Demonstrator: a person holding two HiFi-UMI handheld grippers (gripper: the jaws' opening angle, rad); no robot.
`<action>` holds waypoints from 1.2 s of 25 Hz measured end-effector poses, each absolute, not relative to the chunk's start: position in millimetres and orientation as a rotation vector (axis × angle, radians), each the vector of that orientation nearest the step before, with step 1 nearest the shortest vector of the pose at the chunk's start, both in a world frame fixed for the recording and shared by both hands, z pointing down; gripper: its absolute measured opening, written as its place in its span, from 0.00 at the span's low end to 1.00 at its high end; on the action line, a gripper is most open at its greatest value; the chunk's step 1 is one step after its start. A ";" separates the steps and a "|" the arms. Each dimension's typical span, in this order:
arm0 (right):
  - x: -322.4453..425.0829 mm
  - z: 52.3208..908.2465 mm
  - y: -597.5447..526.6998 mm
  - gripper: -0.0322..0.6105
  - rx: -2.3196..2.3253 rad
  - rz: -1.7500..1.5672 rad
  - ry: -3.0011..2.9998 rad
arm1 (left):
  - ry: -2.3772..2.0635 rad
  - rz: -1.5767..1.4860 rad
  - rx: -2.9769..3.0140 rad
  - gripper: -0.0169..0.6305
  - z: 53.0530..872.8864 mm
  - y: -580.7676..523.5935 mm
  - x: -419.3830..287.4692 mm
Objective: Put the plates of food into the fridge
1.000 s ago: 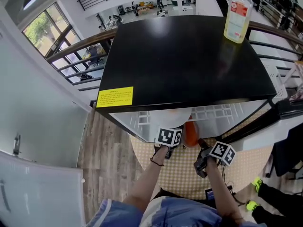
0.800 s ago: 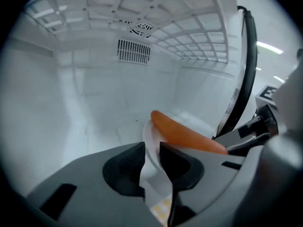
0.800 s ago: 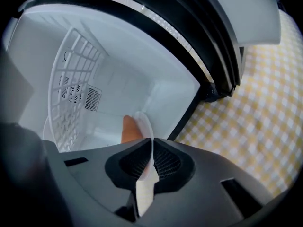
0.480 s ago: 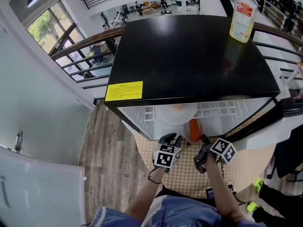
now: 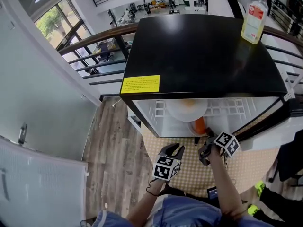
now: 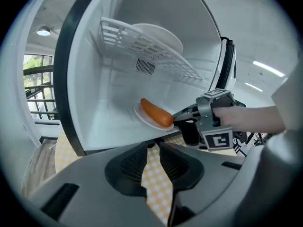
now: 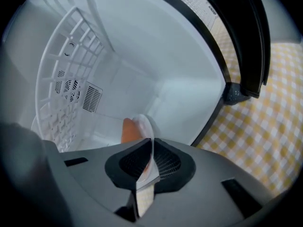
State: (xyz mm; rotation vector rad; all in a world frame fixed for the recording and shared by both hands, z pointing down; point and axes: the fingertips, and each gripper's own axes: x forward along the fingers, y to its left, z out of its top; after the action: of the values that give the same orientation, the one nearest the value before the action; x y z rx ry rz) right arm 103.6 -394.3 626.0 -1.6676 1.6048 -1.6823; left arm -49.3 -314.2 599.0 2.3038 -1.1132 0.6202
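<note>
Left tongs [image 5: 174, 148] out, empty; right tongs [image 5: 205, 148] pinch a plate rim.
Left jaws narrowly apart, now backed away from the black-topped, white-lined fridge [image 5: 199, 56]. Ahead of the right tongs, the small white plate of orange sausage-shaped food [image 6: 147, 121] is low inside. Likely only release remains.

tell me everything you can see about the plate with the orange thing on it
The plate is small, round, white and shallow, with a smooth finish. One long orange piece of food, shaped like a sausage, lies across it. The plate is about level, low inside the open fridge, beneath the wire shelf and near the front edge. The right gripper is shut on its near rim, and the fingers pinch it from both faces. Whether it touches the fridge floor is unclear.
</note>
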 end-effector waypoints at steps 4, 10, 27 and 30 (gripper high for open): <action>102.9 622.6 -396.1 0.10 -1.703 -1.601 1.698 | -1.109 0.580 2.307 0.17 588.2 -304.8 -55.9; 106.4 597.1 -381.2 0.10 -1.860 -1.359 1.996 | -1.089 0.463 2.265 0.17 572.3 -292.6 -67.9; 44.7 528.2 -277.5 0.10 -1.721 -1.137 2.380 | -0.888 0.350 2.419 0.17 517.7 -250.1 -74.2; 34.5 520.3 -260.0 0.10 -1.720 -1.137 2.350 | -0.824 0.361 2.455 0.17 516.1 -240.3 -76.0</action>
State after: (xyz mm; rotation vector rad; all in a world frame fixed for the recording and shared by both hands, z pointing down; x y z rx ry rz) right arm 34.5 -260.0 520.3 -1.7202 2.3498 -1.1372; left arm -76.0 -240.3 516.1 2.4551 -0.8242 0.3607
